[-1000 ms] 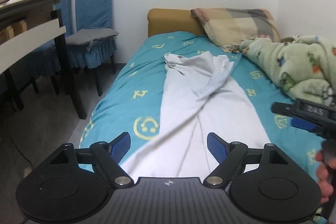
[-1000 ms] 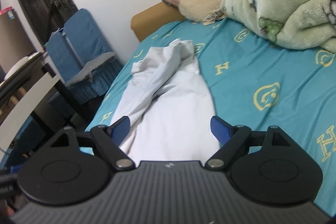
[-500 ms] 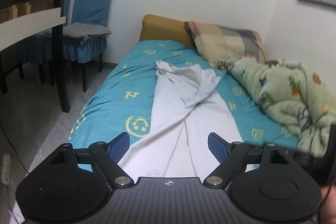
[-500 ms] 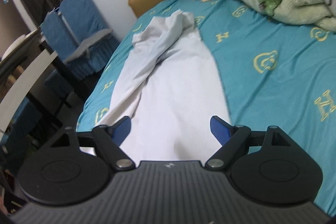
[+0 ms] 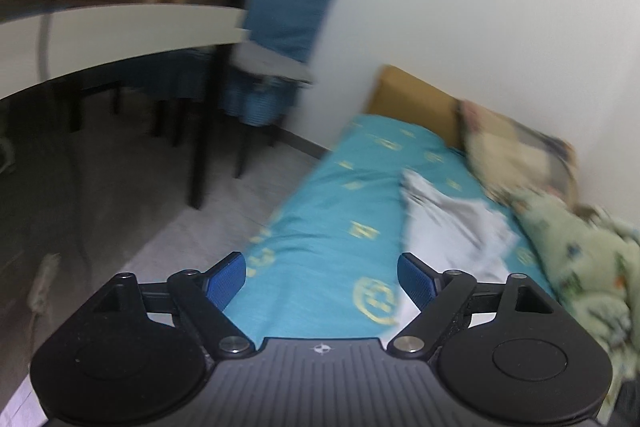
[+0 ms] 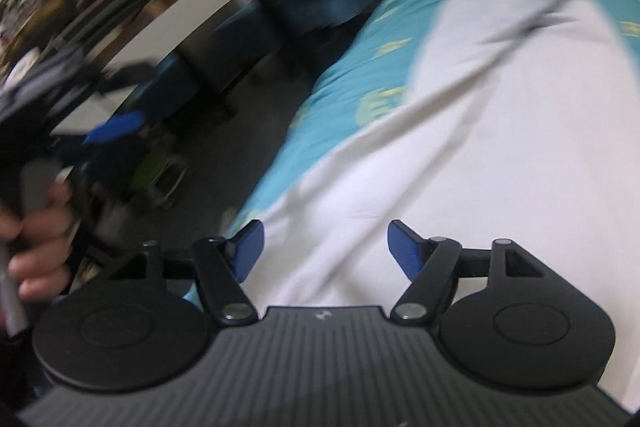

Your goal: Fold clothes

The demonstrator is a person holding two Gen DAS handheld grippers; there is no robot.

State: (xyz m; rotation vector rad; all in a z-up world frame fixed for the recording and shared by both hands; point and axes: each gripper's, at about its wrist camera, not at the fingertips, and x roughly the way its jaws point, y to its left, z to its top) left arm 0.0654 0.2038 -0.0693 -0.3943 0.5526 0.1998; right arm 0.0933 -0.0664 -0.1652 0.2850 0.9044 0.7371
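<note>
White garment (image 6: 500, 115) spread on teal-sheeted bed (image 5: 332, 227), left gripper (image 5: 321, 279) and right gripper (image 6: 322, 247) both spread wide, empty, printing blurred

Motion blur smears both views — the white garment (image 6: 480, 131) runs off the right edge.

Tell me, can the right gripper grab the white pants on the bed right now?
Probably yes. The right gripper is open and hangs over the near end of the white pants, with nothing between its fingers and the cloth.
</note>
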